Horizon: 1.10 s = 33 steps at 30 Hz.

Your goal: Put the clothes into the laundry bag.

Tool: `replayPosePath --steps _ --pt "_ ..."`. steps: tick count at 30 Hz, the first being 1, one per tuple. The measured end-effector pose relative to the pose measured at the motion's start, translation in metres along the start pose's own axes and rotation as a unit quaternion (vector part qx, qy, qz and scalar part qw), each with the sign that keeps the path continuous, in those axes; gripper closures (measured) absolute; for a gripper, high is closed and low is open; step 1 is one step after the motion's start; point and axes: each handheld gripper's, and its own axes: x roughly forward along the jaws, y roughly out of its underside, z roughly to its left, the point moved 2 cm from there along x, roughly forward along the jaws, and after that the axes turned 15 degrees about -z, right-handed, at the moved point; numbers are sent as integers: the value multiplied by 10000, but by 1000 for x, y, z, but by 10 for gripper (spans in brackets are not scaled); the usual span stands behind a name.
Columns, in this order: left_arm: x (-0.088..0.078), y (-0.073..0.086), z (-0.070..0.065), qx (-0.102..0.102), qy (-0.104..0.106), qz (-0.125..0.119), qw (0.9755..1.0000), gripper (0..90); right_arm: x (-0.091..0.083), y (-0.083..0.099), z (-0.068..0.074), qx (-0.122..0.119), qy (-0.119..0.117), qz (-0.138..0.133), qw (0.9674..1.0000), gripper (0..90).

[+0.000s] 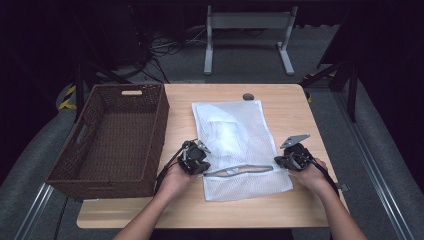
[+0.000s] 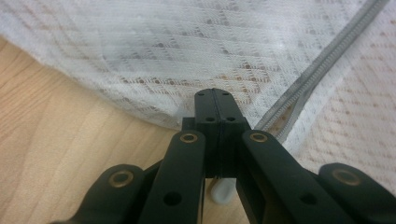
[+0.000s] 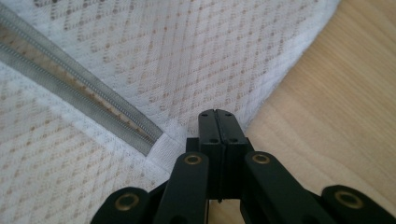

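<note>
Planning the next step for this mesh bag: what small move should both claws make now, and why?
Probably lift both ends together toward the wicker basket. The left claw and right claw are each shut at an edge of the mesh laundry bag by its half-open zipper.

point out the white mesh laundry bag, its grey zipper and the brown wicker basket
white mesh laundry bag (image 1: 250, 127), high view, upper panel
grey zipper (image 1: 239, 171), high view, middle of track
brown wicker basket (image 1: 161, 117), high view, right wall

We are holding the left hand-held gripper (image 1: 199, 159) and the right hand-held gripper (image 1: 281, 159) low, jaws pressed together, forearms angling inward.
</note>
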Motion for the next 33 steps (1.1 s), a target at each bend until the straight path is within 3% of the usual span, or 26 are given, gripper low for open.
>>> replayPosePath --steps 7,15,20,24,25,26,27,29,31,33 --pt "-1 0 4 -55 -36 -35 10000 900 -7 4 8 -17 -99 37 9999 899" --pt "-15 -2 5 -184 16 -290 9994 857 -17 -1 8 106 -32 -242 9996 894" --pt "-28 1 -1 -174 127 -406 9989 740 -27 -4 11 275 -30 -517 9983 754" --pt "-38 5 -9 -116 187 -461 9987 582 -39 -3 14 371 -72 -744 9965 604" --pt "-38 5 -9 -116 187 -461 9987 540 -39 -3 14 371 -72 -744 9965 604" --pt "-41 7 -13 -41 209 -505 9985 540 -41 -2 15 379 -47 -810 9960 549" --pt "-44 8 -15 3 187 -520 9985 466 -44 0 16 424 -36 -888 9951 482" --pt "-48 10 -16 23 150 -574 9982 400 -48 2 18 453 -35 -996 9940 396" --pt "-51 13 -17 6 145 -657 9977 374 -49 3 19 457 1 -1022 9937 363" --pt "-55 17 -19 -3 144 -726 9973 290 -53 6 22 437 65 -1109 9928 283"
